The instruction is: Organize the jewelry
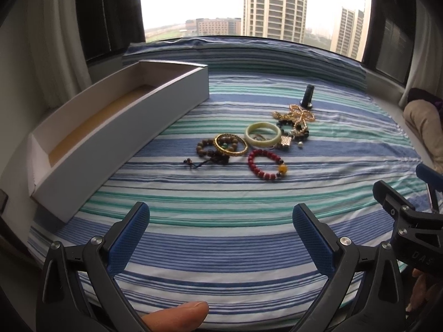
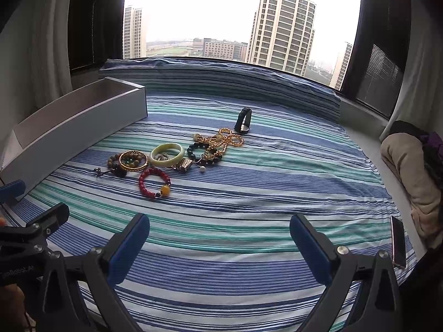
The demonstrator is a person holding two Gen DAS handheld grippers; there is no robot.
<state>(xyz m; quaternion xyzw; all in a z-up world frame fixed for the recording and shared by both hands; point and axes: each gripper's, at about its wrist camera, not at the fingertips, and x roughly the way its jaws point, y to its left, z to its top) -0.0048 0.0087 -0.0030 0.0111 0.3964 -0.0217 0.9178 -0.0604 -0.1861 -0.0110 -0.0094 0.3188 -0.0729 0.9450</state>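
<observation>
With both grippers, left (image 1: 220, 235) and right (image 2: 220, 242), spread wide and empty, approach the red bracelet (image 1: 267, 165), nearest of the jewelry right of the box (image 1: 124, 127), pinching one bead section, not the cloth (image 1: 221, 249).

Letters "DAS" on black body of right gripper (image 1: 432, 199), partly cut by frame edge. Small print on left gripper (image 2: 27, 202) body, too blurred to read.

High-rise home bedroom: striped bedsheet (image 2: 249, 193), curtains (image 2: 49, 41), window (image 2: 235, 13) onto apartment towers (image 2: 282, 25).
</observation>
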